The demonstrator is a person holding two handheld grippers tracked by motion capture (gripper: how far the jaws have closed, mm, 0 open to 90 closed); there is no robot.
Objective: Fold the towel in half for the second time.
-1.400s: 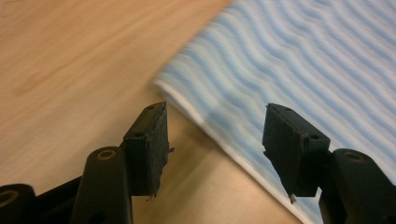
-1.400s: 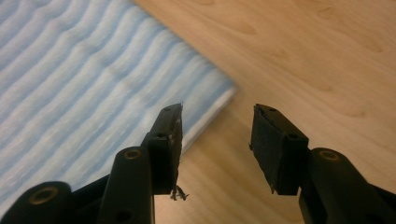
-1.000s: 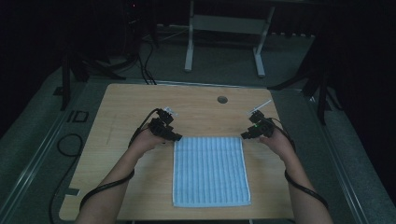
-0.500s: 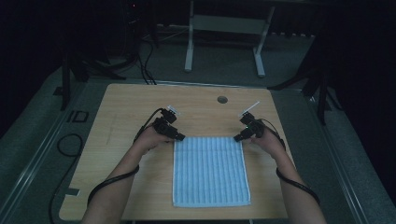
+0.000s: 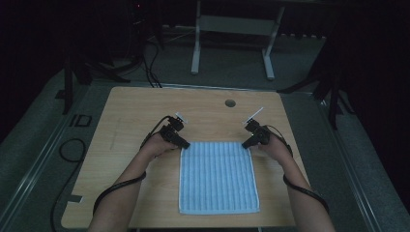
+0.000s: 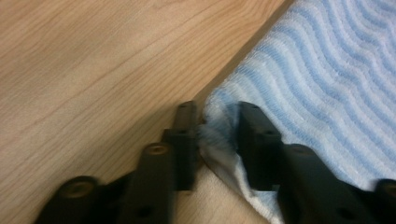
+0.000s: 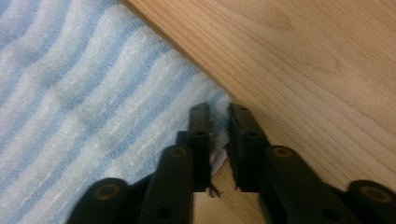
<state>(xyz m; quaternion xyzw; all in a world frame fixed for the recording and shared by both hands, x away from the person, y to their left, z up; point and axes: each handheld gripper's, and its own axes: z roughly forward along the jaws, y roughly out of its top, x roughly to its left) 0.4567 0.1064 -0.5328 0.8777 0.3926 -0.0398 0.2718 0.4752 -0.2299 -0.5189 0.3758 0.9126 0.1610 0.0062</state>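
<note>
both far corners of the striped towel [image 5: 217,176] have just been pinched, 1 by the left gripper [image 6: 212,135], 1 by the right gripper [image 7: 219,140]; lifting or folding can likely be started.

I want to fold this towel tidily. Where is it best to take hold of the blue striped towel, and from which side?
Take the towel by its two far corners, coming in from the outer sides. It lies flat on the table, so only corners offer cloth to pinch. The left tongs and right tongs have just been closing, each with a corner bunched between its jaws.
</note>
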